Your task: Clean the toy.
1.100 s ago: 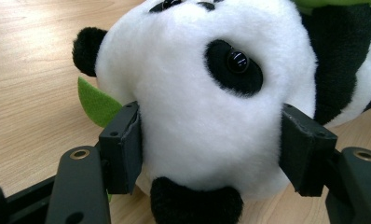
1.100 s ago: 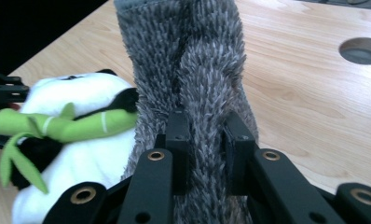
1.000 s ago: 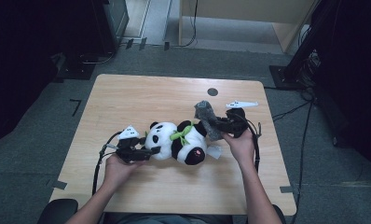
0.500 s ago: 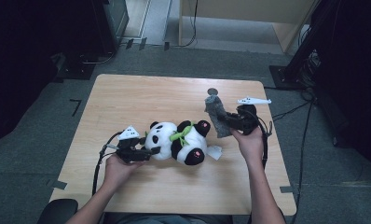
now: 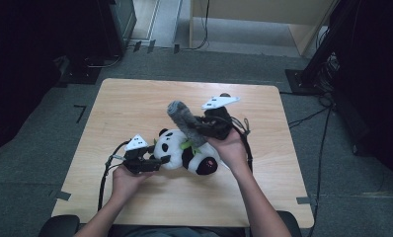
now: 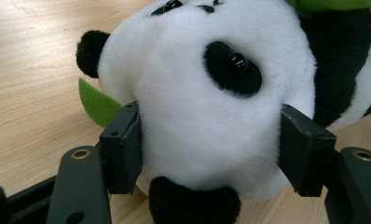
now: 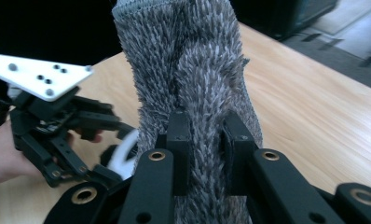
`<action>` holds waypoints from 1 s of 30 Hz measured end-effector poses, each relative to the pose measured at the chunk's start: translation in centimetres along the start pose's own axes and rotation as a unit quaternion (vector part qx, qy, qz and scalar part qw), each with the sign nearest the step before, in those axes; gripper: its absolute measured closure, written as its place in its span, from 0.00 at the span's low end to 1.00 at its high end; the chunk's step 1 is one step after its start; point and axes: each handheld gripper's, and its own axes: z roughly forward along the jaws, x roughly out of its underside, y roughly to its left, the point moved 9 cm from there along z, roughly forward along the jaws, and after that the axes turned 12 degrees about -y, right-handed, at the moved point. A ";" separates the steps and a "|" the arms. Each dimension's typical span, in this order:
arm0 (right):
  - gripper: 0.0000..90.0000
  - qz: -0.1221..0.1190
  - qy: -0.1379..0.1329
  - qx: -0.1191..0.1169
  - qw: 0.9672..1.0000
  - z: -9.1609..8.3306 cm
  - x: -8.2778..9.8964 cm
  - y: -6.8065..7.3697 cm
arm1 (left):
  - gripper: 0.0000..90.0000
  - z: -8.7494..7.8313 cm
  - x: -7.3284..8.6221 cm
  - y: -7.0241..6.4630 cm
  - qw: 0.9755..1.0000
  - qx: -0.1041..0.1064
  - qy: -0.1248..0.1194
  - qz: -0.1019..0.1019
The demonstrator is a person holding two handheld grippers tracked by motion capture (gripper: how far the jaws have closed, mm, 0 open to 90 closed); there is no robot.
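Two forearms reach in from the table's near edge. The left gripper [image 5: 157, 160] lies low, jaws pressed on something soft. The right gripper [image 5: 197, 127] is held raised, jaws pinched nearly together on a furry piece.

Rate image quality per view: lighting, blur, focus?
High view: table evenly lit, surroundings dark, slightly soft. Left gripper view: panda plush sharp, bright, no glare. Right gripper view: grey fuzzy cloth sharp; left hand-held gripper behind it is softer, background dark.

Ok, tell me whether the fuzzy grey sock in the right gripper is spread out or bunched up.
Bunched: the fuzzy grey sock is gathered into lengthwise folds, pinched between the right gripper's nearly shut jaws.
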 end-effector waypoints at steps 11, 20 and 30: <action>0.86 -0.017 0.103 -0.061 0.993 6.2 4.6 3.6 | 0.38 0.0 0.1 -0.2 1.000 -0.014 0.003 0.003; 0.87 -0.004 0.113 -0.074 0.991 5.8 5.5 2.8 | 0.42 0.0 0.4 0.1 1.000 -0.009 0.009 0.002; 0.87 0.034 0.130 -0.040 0.990 3.3 6.3 -1.0 | 0.42 0.0 0.4 0.1 1.000 -0.008 0.008 -0.005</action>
